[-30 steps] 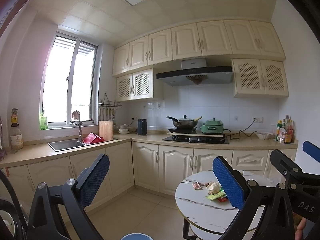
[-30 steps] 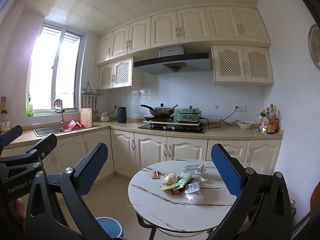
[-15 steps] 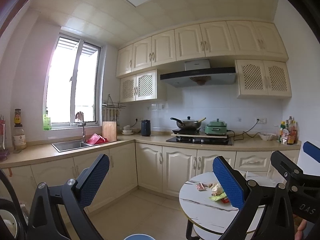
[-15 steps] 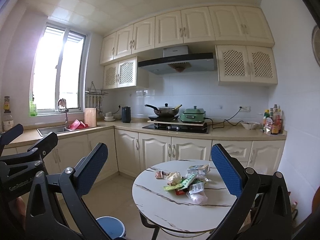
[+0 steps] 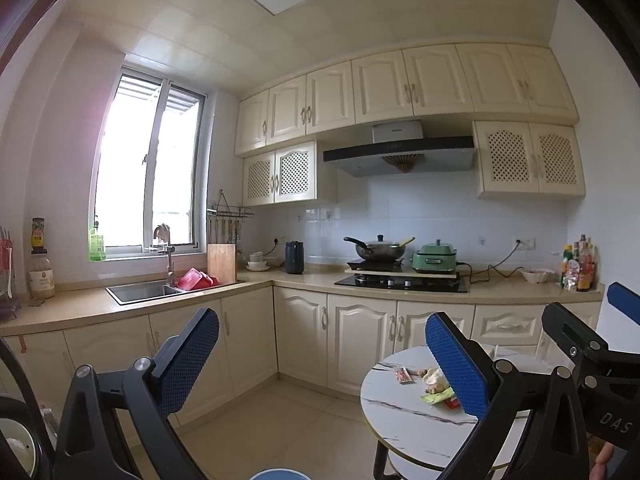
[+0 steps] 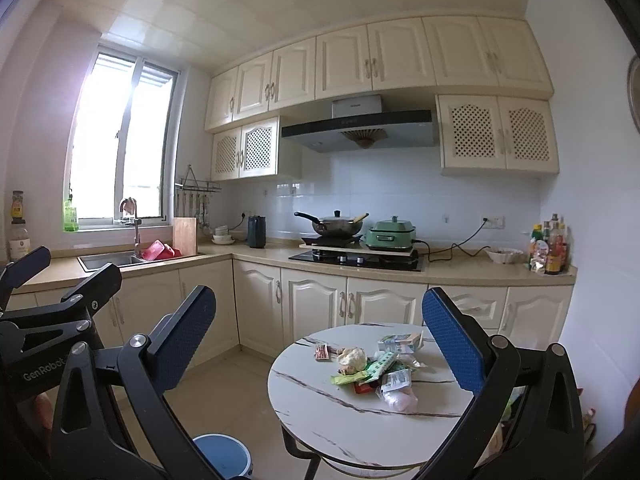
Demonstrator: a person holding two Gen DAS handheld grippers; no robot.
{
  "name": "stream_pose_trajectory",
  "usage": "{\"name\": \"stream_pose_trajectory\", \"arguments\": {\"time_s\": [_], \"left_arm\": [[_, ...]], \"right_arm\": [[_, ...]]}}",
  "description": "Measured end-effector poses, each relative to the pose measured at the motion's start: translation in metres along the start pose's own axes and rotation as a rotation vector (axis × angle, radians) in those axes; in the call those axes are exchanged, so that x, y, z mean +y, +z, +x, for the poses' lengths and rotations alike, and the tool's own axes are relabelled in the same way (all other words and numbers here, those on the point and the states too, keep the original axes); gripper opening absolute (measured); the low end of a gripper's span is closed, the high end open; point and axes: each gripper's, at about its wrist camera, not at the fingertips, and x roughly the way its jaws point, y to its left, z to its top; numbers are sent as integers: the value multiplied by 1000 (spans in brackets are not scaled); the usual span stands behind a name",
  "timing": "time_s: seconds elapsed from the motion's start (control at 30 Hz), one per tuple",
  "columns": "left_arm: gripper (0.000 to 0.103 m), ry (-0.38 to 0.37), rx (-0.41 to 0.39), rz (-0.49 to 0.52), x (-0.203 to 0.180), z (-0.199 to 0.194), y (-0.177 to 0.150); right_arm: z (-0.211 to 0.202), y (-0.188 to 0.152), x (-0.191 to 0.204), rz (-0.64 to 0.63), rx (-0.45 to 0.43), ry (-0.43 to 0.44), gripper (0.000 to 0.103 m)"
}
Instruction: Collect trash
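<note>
Left wrist view, far left — bottles [image 5: 41,276] on the beige counter [image 5: 80,307], then steel sink [image 5: 142,291] under the window [image 5: 148,176], red dish rack [image 5: 195,279] and wooden board [image 5: 221,263] just beside it. Past the corner: dark kettle [image 5: 294,257], wok [image 5: 376,249] and green electric pot [image 5: 435,256] on a board over the black hob [image 5: 401,282]. Left gripper [image 5: 322,368] held up in the air, blue pads wide apart, nothing between them. Round marble-look table [image 5: 404,424] low right, partly behind the right pad; red wrapper [image 5: 402,375], crumpled pale scrap [image 5: 436,378] and green packet [image 5: 437,397] lying on it. Blue bin rim [image 5: 280,474] at bottom edge. Other gripper's black frame at far right.

Right wrist view, left to right — left gripper's frame [image 6: 52,320] at left edge, "GenRobot" lettering partly readable. Blue bin [image 6: 222,456] on the floor tiles, just left of the table's legs. Right gripper [image 6: 320,344] likewise spread wide, empty, above and short of the table [image 6: 320,412]. Trash pile [image 6: 376,368] clustered right of table centre: small red wrapper [image 6: 321,352], crumpled pale tissue-like lump [image 6: 352,358], green packets [image 6: 360,374], flattened carton [image 6: 400,343] at the back, clear bag with pinkish contents [image 6: 396,394] nearest. Neither gripper touching any of it. Sauce bottles [image 6: 550,246] and a bowl [image 6: 504,255] at counter's right end.
</note>
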Motion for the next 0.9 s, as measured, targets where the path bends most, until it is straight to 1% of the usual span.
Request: {"name": "stream_pose_trajectory", "arguments": {"time_s": [0.9], "left_arm": [[103,-2,-2,1,1,0,-1]], "right_arm": [[-1,2,4,-4,12,11,103]]}}
